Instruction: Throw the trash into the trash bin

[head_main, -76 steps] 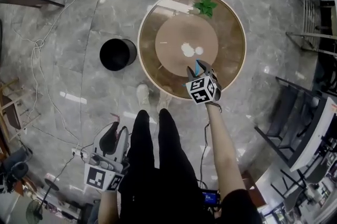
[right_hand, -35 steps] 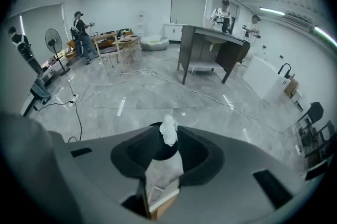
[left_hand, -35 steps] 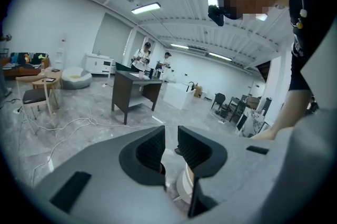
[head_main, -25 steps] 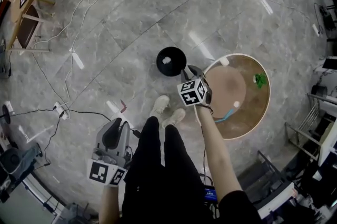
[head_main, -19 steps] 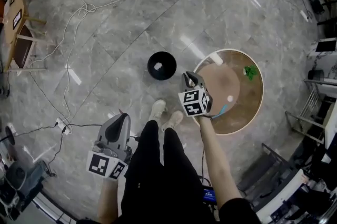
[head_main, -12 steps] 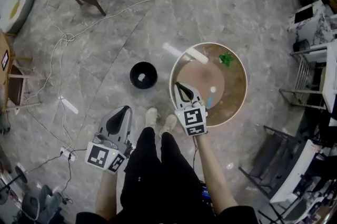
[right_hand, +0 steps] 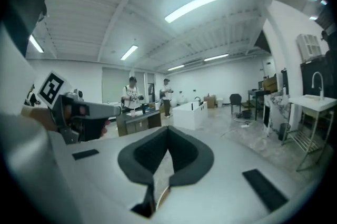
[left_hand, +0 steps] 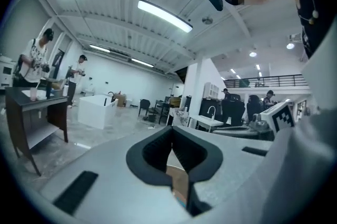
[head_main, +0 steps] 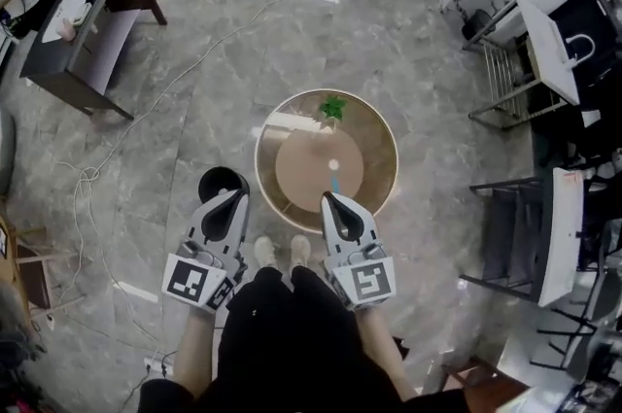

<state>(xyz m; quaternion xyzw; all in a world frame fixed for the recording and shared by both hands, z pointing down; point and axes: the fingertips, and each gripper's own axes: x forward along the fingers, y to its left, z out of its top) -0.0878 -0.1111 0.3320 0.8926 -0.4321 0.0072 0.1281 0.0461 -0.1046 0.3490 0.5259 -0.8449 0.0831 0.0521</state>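
In the head view both grippers are held up side by side in front of the person's legs. My left gripper is shut with nothing in it, and it covers part of the black trash bin on the floor. My right gripper is shut and empty, over the near edge of the round brown table. A small white scrap and a blue strip lie on the table. In the gripper views the left gripper and the right gripper point level across the room, jaws closed together.
A green plant stands at the table's far side. A dark desk is at the upper left, metal racks and chairs at the right, and a cable runs over the marble floor. People stand far off.
The right gripper left the bin, where a white scrap lay, shut and rose. The left gripper also shut and rose. Both now sit side by side, pointing level.
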